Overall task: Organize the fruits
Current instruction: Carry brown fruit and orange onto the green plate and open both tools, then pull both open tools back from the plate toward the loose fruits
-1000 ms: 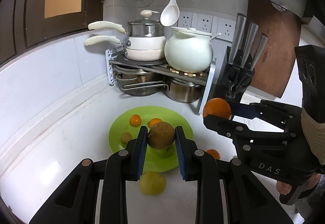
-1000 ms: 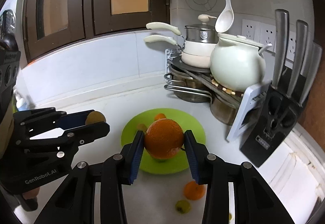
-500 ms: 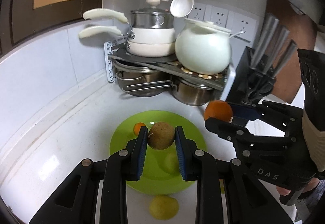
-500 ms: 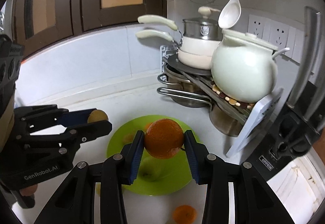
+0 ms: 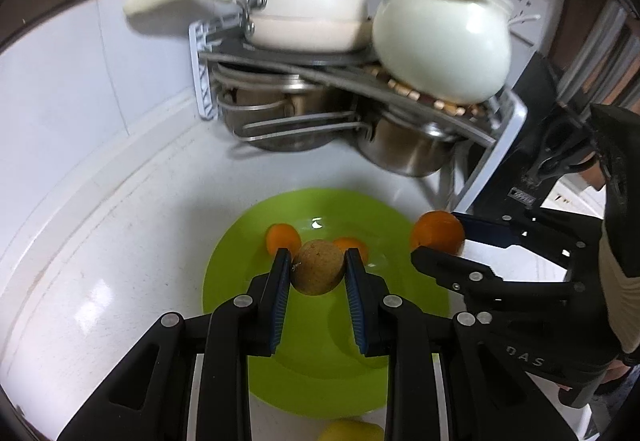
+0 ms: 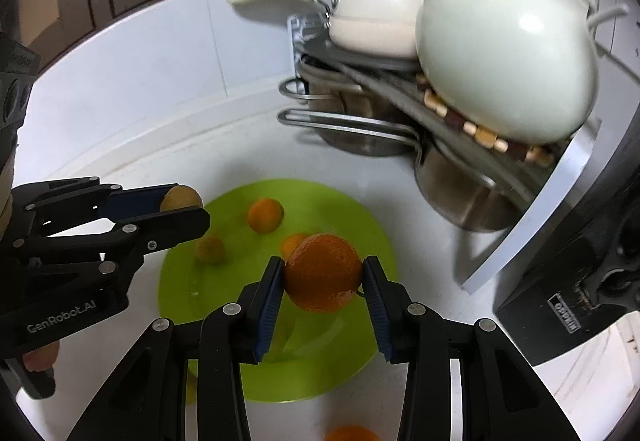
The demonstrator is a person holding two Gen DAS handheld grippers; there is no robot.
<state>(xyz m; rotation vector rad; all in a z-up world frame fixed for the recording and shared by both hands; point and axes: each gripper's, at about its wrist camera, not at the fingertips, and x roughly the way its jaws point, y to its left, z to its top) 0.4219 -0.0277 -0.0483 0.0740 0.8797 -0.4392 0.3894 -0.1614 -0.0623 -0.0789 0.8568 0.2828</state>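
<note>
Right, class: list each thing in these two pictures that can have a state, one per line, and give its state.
left gripper: shut on the brown fruit, above the plate.
right gripper: shut on the large orange, above the plate.
green plate: flat on the counter, holding small fruits.
small orange: resting on the plate.
white pot: lid on, on the rack.

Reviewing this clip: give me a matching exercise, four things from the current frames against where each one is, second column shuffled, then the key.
Things:
1. brown fruit
2. large orange
3. white pot
4. yellow fruit

Places:
A. on the metal rack
B. on the counter, outside the green plate
C. clamped in the right tool
D. clamped in the left tool

Pairs: 1-D, 2-C, 3-A, 4-B
</note>
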